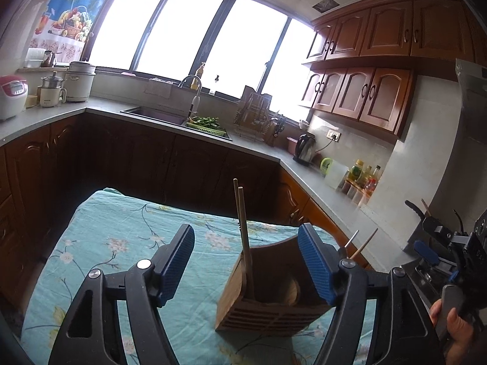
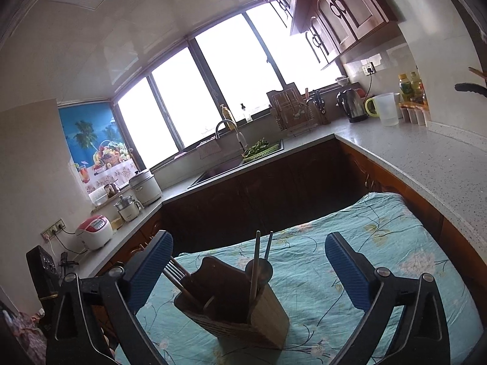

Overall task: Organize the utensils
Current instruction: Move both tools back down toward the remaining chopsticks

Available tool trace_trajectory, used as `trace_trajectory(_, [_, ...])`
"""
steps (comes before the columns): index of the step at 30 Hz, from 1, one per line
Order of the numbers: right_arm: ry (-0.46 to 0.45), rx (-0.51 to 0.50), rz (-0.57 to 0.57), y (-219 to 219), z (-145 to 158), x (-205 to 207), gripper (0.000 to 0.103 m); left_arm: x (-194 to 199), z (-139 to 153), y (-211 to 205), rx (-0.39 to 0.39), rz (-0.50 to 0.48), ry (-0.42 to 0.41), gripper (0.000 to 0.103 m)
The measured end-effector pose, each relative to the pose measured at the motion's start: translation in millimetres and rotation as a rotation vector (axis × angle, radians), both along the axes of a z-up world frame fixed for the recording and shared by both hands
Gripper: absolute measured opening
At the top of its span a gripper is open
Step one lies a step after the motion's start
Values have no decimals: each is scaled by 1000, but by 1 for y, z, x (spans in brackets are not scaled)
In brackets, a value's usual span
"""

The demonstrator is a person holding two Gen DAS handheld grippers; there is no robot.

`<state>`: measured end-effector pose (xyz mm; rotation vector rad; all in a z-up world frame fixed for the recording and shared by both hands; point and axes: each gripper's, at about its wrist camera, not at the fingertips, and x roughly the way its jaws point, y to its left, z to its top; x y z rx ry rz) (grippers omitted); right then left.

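Note:
A wooden utensil holder (image 1: 274, 301) stands on the table's teal floral cloth (image 1: 121, 237). Two wooden chopsticks (image 1: 243, 228) stick up from its left compartment, and more utensil tips show behind my right finger. My left gripper (image 1: 246, 263) is open, its blue pads on either side of the holder and apart from it. In the right wrist view the holder (image 2: 234, 313) has chopsticks and a round-headed metal utensil (image 2: 258, 269) standing in it, with thin sticks (image 2: 175, 270) on its left side. My right gripper (image 2: 249, 269) is wide open around it, touching nothing. A hand (image 1: 453, 325) holds that gripper.
A grey L-shaped counter (image 2: 426, 152) runs behind and to the right of the table, with a sink (image 1: 158, 115), a dish rack (image 1: 252, 115), a kettle (image 1: 304, 149), a clear jug and bottles (image 1: 365, 176). A rice cooker (image 1: 12, 97) and pots stand at the left.

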<state>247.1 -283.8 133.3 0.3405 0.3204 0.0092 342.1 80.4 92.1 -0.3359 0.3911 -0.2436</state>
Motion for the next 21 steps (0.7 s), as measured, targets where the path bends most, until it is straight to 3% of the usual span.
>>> trace_trajectory(7, [37,25,28,7,-15,-31,102,-55,-10,5,9,-1,57,82])
trace_trajectory(21, [140,26,41,22,-62,-100,102,-142,-22,7,18,-1,161,82])
